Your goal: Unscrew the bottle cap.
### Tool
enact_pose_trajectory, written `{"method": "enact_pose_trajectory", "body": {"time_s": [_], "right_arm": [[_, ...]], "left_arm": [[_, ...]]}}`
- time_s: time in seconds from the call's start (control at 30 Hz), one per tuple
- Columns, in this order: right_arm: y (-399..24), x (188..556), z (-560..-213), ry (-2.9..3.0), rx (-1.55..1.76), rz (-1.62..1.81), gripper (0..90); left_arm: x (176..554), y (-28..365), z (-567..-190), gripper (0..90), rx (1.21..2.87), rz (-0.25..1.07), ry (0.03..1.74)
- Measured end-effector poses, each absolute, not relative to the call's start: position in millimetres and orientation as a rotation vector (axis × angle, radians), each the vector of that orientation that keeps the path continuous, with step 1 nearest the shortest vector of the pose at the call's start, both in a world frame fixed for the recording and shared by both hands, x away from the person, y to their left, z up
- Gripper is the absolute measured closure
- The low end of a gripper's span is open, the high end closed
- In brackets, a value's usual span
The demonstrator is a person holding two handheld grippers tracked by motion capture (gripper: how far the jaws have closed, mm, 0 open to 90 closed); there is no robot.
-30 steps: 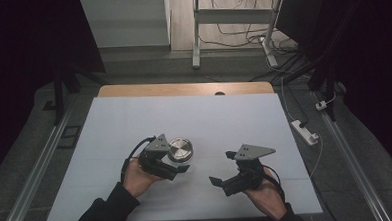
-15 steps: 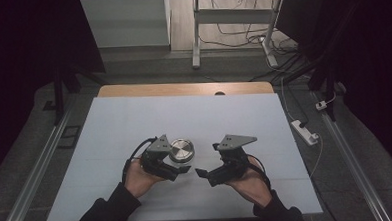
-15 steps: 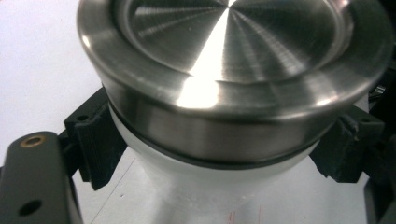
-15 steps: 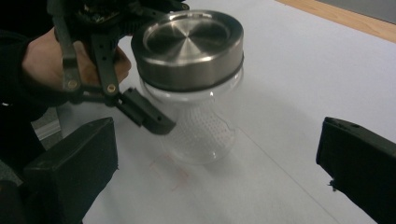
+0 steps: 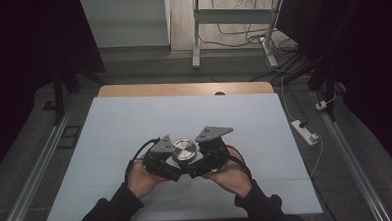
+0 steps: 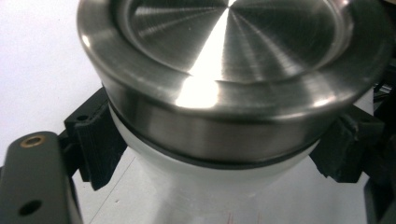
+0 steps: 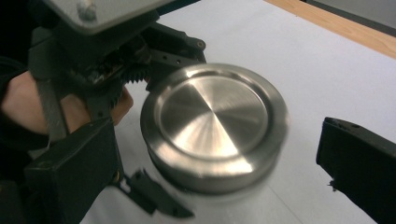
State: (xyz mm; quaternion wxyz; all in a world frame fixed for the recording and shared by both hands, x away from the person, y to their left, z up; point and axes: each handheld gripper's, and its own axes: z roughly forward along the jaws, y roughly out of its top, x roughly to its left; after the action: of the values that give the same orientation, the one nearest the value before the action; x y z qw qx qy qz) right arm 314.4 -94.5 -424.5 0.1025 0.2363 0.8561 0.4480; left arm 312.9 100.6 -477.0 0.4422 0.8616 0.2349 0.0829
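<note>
Gripping the white jar (image 6: pixel 196 182) below its steel lid (image 5: pixel 185 151), the left claw (image 5: pixel 172 166) steadies it while the right claw (image 5: pixel 199 166) gapes wide around the lid, unscrewing not yet begun.

A pale sheet (image 5: pixel 134 128) covers most of the table, leaving a wooden strip (image 5: pixel 183 89) bare along its far edge, with a small dark spot (image 5: pixel 219 93) on that strip. Metal rails (image 5: pixel 41 167) run down both sides of the table. On the floor to the right lies a white power strip (image 5: pixel 305 132); beyond the table, a metal stand (image 5: pixel 196 35) rises among loose cables (image 5: pixel 241 36).
</note>
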Motion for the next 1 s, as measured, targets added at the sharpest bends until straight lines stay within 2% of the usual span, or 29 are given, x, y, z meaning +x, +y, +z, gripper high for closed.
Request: {"method": "enact_pose_trajectory", "body": {"time_s": [0.17,0.37,0.4,0.73,1.0], "right_arm": [[-85.8,317.0,-425.8,2.503,0.710,1.301,2.5],[-79.5,318.8,-428.0,2.489,0.701,1.277,13.2],[-79.5,318.6,-428.2,2.497,0.692,1.284,17.5],[-90.5,327.5,-424.0,2.629,0.505,1.392,17.8],[-106.1,345.3,-426.0,2.769,0.131,1.540,17.6]], "left_arm": [[313.1,100.1,-477.0,15.5,2.139,0.205,0.597],[313.2,99.1,-476.4,15.6,2.136,0.199,0.596],[313.1,99.0,-476.2,15.5,2.137,0.198,0.596],[314.2,103.1,-470.6,15.5,2.148,0.118,0.480],[311.9,99.0,-469.5,15.5,2.159,0.066,0.384]]}}
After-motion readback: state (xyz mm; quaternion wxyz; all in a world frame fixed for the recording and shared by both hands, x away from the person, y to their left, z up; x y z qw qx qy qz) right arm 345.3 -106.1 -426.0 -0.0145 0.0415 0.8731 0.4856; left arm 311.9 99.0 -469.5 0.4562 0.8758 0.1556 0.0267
